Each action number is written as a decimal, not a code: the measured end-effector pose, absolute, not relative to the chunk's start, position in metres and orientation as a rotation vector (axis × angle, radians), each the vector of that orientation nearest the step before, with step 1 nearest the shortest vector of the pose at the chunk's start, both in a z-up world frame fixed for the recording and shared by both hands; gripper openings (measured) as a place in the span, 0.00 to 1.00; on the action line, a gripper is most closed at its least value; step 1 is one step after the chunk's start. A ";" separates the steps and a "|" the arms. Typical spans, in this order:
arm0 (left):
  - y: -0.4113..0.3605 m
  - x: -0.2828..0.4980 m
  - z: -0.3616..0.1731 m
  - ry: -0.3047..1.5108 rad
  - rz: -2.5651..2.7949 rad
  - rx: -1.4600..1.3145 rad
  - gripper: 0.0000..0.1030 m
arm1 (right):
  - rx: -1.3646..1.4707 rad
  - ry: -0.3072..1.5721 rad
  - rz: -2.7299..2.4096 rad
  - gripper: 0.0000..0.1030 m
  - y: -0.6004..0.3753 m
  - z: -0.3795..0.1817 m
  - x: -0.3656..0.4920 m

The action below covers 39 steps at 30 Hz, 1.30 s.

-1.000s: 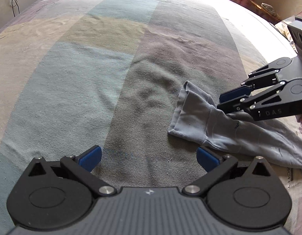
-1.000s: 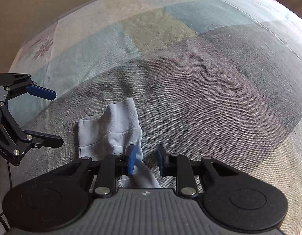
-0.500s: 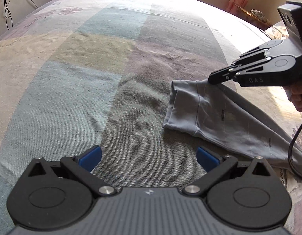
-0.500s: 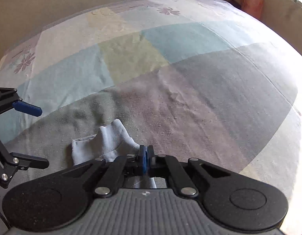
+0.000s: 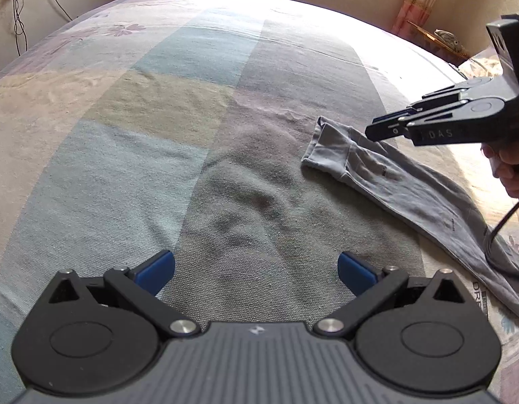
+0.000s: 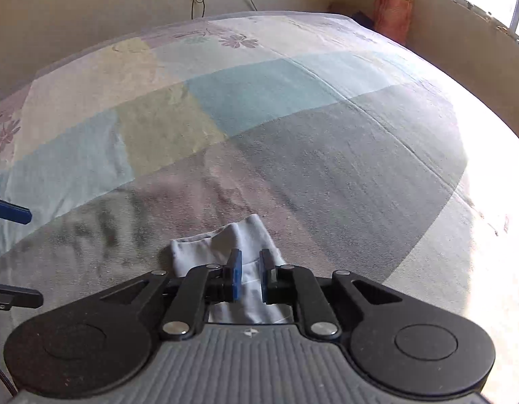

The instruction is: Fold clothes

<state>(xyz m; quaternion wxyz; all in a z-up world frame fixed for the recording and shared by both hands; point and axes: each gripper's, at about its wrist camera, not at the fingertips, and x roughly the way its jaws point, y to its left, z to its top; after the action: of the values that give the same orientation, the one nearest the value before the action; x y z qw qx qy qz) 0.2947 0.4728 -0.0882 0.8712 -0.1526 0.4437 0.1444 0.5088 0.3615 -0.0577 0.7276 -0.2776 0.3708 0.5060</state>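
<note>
1. grey garment (image 5: 387,175) lies flat on the bed (image 5: 158,134), toward its right edge.
2. right claw (image 6: 247,274) above the garment's cuff end, jaws opening, pinching nothing; left claw (image 5: 256,269) wide open, empty.
3. step: laying out; next likely calls for regripping an edge.

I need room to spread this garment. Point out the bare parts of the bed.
Free: the checked bedspread left of the grey sleeve, out to the far edge. Crowded: the right side, where the sleeve lies under the opening right gripper.

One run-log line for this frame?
left claw open, empty | right claw opening above grey sleeve | sleeve flat on bedspread
</note>
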 end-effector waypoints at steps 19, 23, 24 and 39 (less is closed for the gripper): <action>0.481 0.299 -0.072 0.956 0.370 -0.203 0.99 | -0.372 0.930 1.127 0.13 0.371 -0.078 0.455; 0.467 0.306 -0.073 0.967 0.349 -0.152 0.99 | -0.357 0.923 1.137 0.23 0.354 -0.073 0.445; 0.463 0.308 -0.073 0.969 0.342 -0.140 0.99 | -0.357 0.922 1.128 0.25 0.346 -0.072 0.442; 0.343 0.388 -0.068 0.906 0.023 0.072 0.99 | -0.241 1.040 0.290 0.44 0.099 -0.086 0.392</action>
<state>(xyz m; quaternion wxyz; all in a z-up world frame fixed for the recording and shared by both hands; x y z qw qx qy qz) 0.3883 0.3428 -0.0680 0.8985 0.0348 0.4375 0.0110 0.3923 0.0988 -0.0860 0.8509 -0.1146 0.4939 0.1375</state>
